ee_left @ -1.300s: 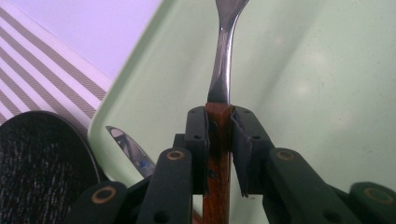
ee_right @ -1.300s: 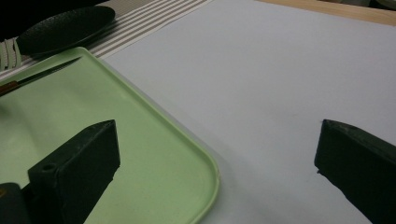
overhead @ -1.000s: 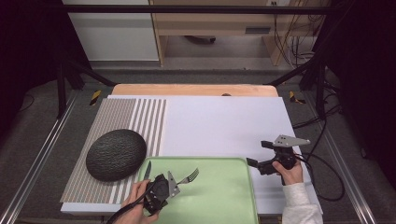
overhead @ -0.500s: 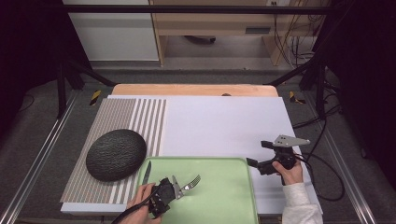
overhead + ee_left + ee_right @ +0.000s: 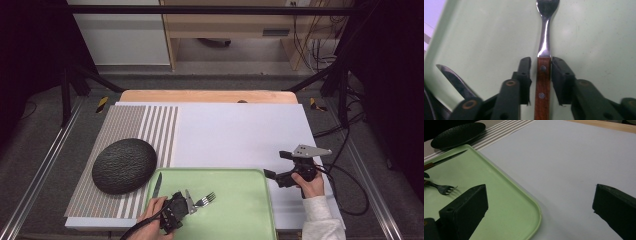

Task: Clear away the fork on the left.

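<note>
Left gripper (image 5: 186, 204) low over the green tray (image 5: 235, 210), nearer the tray's near edge than a second ago, jaws standing either side of the fork (image 5: 543, 53) at its wooden handle, small gaps showing, so not clamped. Fork lying on the tray, tines (image 5: 209, 198) pointing right, lower and flatter than before. Knife (image 5: 157, 184) along the tray's left rim, unmoved. Right gripper (image 5: 270, 175) held over the white desk (image 5: 240, 135) just right of the tray, jaws wide apart, same place. Dark plate (image 5: 123, 165) on the striped mat (image 5: 135, 130), unchanged.
</note>
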Available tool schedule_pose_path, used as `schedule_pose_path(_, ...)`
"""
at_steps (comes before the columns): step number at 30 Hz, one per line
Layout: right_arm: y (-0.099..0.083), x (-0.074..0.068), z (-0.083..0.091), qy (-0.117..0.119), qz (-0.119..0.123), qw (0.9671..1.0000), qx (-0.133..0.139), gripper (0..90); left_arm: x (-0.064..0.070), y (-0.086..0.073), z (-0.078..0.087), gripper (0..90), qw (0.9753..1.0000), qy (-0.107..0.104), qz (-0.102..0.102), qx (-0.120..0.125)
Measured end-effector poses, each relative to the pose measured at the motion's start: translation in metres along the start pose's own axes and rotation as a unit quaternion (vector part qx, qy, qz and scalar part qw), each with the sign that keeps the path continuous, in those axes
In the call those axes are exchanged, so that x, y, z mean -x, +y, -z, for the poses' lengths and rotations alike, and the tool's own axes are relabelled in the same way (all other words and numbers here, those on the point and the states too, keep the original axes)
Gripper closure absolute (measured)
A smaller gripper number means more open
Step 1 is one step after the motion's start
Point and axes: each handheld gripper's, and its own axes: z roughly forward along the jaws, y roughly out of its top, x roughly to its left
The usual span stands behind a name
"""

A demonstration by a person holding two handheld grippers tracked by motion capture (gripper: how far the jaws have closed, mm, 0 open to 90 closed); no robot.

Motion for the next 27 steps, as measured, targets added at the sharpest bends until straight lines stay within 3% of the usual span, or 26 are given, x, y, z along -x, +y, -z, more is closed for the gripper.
schedule_pose_path(4,0.0,0.0,0.0,0.0,-0.001,1.0,0.0,0.5,-0.002,0.0,0.004,63.7,0.9998,-0.01,0.005,0.018)
schedule_pose_path(5,0.0,0.0,0.0,0.0,-0.002,1.0,0.0,0.5,-0.004,0.0,0.008,57.1,0.9993,-0.015,0.007,0.034)
schedule_pose_path(6,0.0,0.0,0.0,0.0,-0.002,1.0,0.0,0.5,-0.004,0.0,0.008,54.0,0.9993,-0.015,0.007,0.034)
schedule_pose_path(8,0.0,0.0,0.0,0.0,0.0,1.0,0.0,0.5,-0.007,0.0,0.013,49.4,0.9979,-0.026,0.016,0.057)
schedule_pose_path(9,0.0,0.0,0.0,0.0,0.0,1.0,0.0,0.5,-0.009,0.0,0.015,41.7,0.9966,-0.034,0.022,0.072)
schedule_pose_path(10,0.0,0.0,0.0,0.0,0.0,1.0,0.0,0.5,-0.01,0.0,0.016,41.7,0.9948,-0.042,0.028,0.088)
schedule_pose_path(11,0.0,0.0,0.0,0.0,-0.002,1.0,0.0,0.5,-0.014,-0.001,0.017,36.8,0.9915,-0.059,0.036,0.11)
schedule_pose_path(12,0.0,0.0,0.0,0.0,-0.002,1.0,0.0,0.5,-0.014,-0.001,0.017,35.2,0.9915,-0.059,0.036,0.11)
schedule_pose_path(14,0.0,0.0,0.0,0.0,-0.001,1.0,0.0,0.5,-0.017,0.0,0.016,34.1,0.9874,-0.081,0.039,0.13)
schedule_pose_path(18,0.0,0.0,0.0,-0.001,0.001,1.0,0.0,0.5,-0.019,0.003,0.011,37.9,0.982,-0.111,0.042,0.147)
schedule_pose_path(23,0.0,0.0,0.0,0.0,-0.001,1.0,0.0,0.5,-0.016,0.008,0.006,55.4,0.9791,-0.122,0.042,0.157)
schedule_pose_path(27,0.0,0.0,0.0,-0.001,0.0,1.0,0.0,0.5,-0.016,0.008,0.002,61.5,0.9775,-0.132,0.053,0.156)
